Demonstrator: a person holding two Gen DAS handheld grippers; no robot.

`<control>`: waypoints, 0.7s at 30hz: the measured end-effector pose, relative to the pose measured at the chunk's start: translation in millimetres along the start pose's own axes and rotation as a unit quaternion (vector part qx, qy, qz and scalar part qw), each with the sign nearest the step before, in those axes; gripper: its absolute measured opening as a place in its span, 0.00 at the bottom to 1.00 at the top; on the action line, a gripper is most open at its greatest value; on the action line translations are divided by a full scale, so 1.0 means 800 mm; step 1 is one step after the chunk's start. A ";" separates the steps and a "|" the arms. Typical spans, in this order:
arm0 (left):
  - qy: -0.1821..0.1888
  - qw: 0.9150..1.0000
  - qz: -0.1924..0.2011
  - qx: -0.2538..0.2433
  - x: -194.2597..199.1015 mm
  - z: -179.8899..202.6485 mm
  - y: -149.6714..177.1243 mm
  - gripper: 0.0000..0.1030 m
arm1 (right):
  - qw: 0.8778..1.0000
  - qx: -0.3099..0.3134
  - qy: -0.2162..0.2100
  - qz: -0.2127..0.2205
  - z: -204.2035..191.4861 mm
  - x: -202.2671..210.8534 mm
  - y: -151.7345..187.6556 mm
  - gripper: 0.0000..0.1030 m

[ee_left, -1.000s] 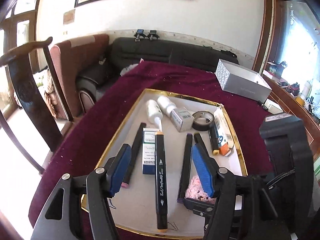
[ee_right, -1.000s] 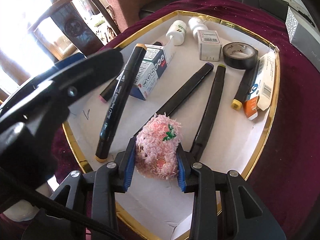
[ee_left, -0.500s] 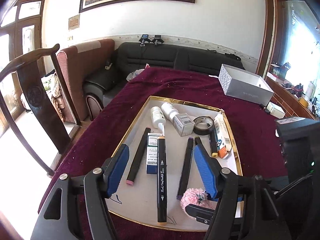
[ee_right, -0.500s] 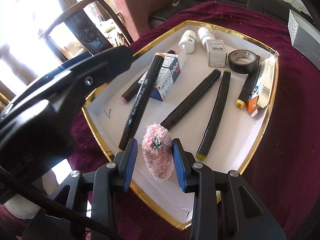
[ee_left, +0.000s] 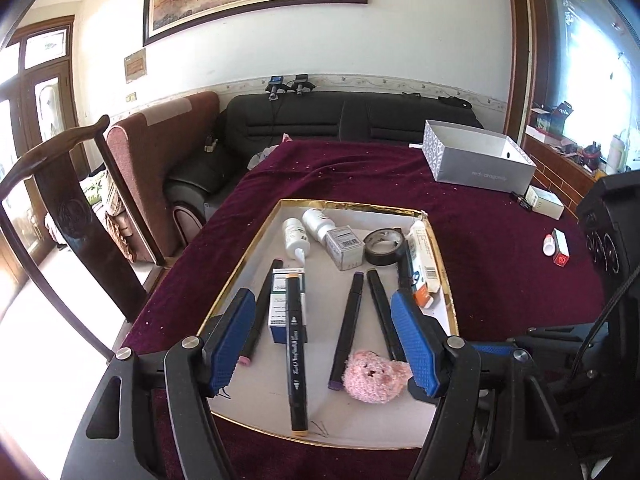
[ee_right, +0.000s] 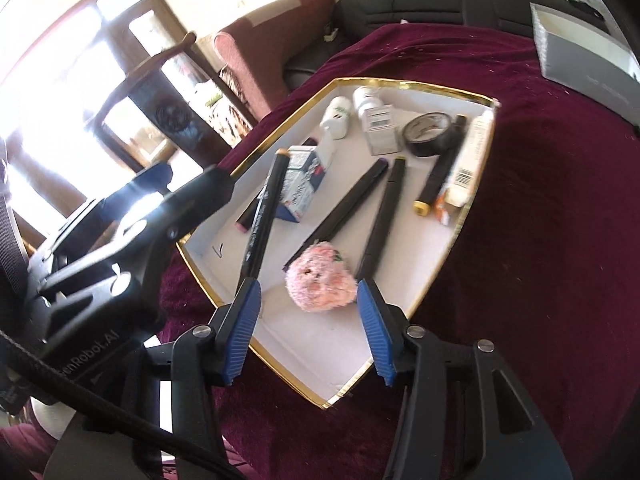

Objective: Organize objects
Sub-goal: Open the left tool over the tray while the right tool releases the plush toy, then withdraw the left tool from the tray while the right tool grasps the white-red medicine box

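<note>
The tray [ee_left: 236, 276], a wide white one with a gold rim on the dark red tablecloth [ee_left: 500, 248], already holds the markers, bottles, boxes and the roll of tape [ee_left: 383, 246]. The long marker with the orange cap [ee_left: 295, 344] lies at its near middle. The pink pompom [ee_right: 322, 278] rests on the tray floor near the front rim, against the tips of two dark markers. The right gripper [ee_right: 310, 320] hangs just above and behind it, its jaws opening, with the pompom clear of both pads. The left gripper [ee_left: 324, 340] is open and empty over the tray. To finish the release cleanly, I would lift the right gripper straight away so no pad drags the soft pompom out.
</note>
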State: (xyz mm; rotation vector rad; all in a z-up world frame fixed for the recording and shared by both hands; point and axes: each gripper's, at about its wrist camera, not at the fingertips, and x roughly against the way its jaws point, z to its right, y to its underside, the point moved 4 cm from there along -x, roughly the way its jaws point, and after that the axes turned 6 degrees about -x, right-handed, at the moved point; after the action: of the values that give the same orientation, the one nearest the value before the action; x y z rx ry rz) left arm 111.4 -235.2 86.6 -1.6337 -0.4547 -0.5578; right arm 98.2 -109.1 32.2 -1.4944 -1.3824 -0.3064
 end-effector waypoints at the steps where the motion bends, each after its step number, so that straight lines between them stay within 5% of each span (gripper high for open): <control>1: 0.001 1.000 0.000 -0.005 0.001 0.006 -0.001 0.63 | 1.000 -0.007 0.000 0.003 0.007 0.004 0.000 0.48; 7: 0.013 1.000 -0.004 -0.028 0.000 0.041 -0.009 0.65 | 0.999 -0.047 0.003 0.024 0.053 0.029 0.001 0.48; 14: 0.110 0.992 -0.041 -0.045 -0.027 0.117 -0.027 0.66 | 0.988 -0.132 0.041 0.075 0.161 0.090 0.000 0.48; 18: 0.158 0.983 -0.061 -0.071 -0.041 0.171 -0.030 0.66 | 0.967 -0.194 0.114 0.122 0.253 0.146 -0.001 0.48; 21: 0.181 0.978 -0.068 -0.077 -0.047 0.199 -0.032 0.66 | 0.936 -0.234 0.203 0.166 0.328 0.191 -0.008 0.49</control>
State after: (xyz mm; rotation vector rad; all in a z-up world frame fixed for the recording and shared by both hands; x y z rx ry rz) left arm 81.4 -73.4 69.6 -1.6089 -0.2582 -0.9943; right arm 25.9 185.8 35.9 -1.8888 -0.7368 -0.7216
